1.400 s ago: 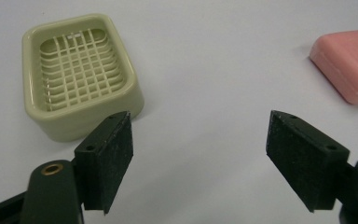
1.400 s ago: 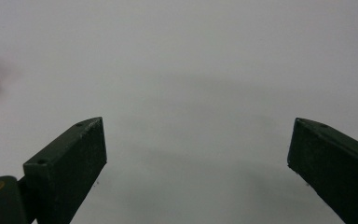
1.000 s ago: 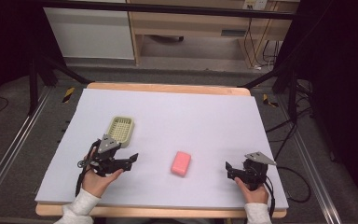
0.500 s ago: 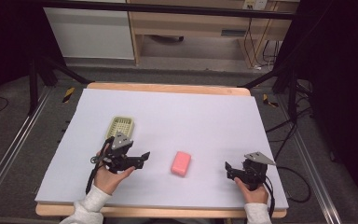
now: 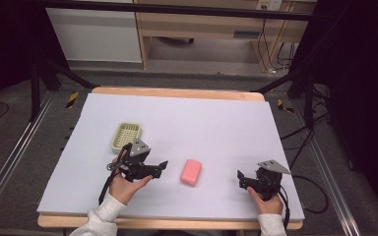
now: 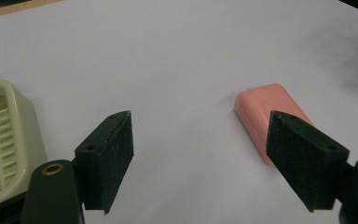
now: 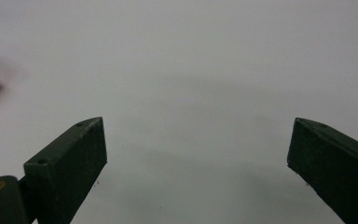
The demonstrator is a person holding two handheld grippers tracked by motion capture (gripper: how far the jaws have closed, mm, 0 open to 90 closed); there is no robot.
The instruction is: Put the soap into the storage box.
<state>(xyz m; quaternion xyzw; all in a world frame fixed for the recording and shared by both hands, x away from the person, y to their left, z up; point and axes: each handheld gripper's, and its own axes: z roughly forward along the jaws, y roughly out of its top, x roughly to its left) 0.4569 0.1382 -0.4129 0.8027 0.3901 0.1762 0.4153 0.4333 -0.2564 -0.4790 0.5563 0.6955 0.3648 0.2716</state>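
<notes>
Pink and smooth-skinned, the soap bar [image 5: 191, 171] lies flat near the front middle of the desk [image 5: 211, 118] in the high view — a rounded block on a pale lavender-white sheet that covers a wooden top, whose light edge shows along the far and near sides. To its left the left tool [image 5: 160, 166] is held low over the sheet, its black jaws standing wide apart and pointing toward the bar, with nothing between them; a grey three-cornered plate sits on top of it. Just behind that hand rests the soap dish [image 5: 126, 136], a pale yellow-green plastic tray with rounded corners and a gridded floor. Well to the right of the bar, the right tool [image 5: 239, 176] is held near the front edge, jaws apart and empty, also topped by a grey plate, with a black cable trailing off it. In the left gripper view the bar lies ahead and to the right, its near end just behind the right-hand pad; its corners are softly rounded and its surface matte, with no stamp or lettering that can be read. Both pads are black with a fine, gritty texture and slanted tips. The dish sits at the left edge, its lattice of small square openings plain to see. In the right gripper view the two dark pads stand far apart over bare sheet — a sliver of the pink bar peeks in at the left edge.
</notes>
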